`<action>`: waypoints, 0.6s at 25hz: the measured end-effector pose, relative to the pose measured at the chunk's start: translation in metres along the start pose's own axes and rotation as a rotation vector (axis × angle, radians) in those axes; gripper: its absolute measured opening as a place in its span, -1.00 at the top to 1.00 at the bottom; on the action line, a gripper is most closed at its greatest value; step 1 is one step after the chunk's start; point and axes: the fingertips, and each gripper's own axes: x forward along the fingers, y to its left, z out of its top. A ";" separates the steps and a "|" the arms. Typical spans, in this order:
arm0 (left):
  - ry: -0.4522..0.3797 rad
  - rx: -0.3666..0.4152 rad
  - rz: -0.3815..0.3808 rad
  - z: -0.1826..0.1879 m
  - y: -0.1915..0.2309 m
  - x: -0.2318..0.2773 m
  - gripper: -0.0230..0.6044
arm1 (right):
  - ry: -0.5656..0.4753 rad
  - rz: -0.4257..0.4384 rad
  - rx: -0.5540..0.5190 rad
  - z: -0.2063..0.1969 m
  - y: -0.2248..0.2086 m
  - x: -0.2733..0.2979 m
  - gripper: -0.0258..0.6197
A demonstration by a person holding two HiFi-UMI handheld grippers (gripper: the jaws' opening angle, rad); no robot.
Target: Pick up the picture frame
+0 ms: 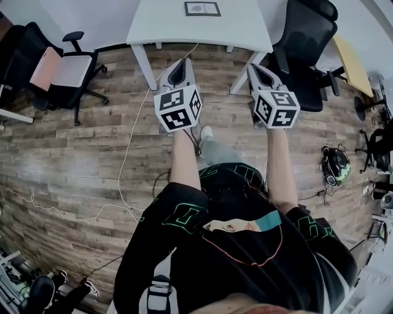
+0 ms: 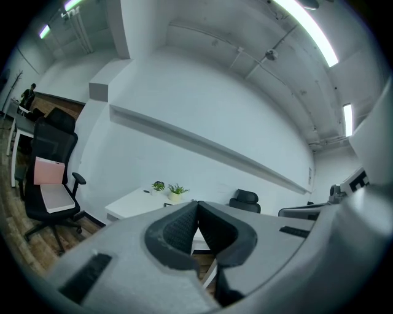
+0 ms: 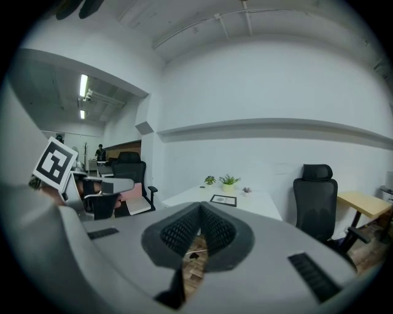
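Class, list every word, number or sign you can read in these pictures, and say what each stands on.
Nothing here reads as text.
Picture frame on the white table: print too small to read.
Cubes on the left gripper and right gripper: black square markers, no letters.
Shirt: green outlines, not legible.

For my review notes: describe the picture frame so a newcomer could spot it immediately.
Start at the large white table straight ahead. The picture frame lies flat on its top, toward the far side. It is the only dark-bordered rectangle there; its neighbours, further back, are small potted plants.
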 end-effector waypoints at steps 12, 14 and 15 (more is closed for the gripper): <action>0.031 -0.012 0.023 -0.010 0.028 0.036 0.90 | 0.028 0.028 0.023 -0.008 -0.005 0.052 0.91; 0.042 -0.020 0.025 -0.015 0.032 0.043 0.90 | 0.042 0.031 0.022 -0.011 -0.007 0.059 0.91; 0.048 -0.024 0.026 -0.017 0.033 0.048 0.90 | 0.049 0.030 0.023 -0.014 -0.008 0.063 0.91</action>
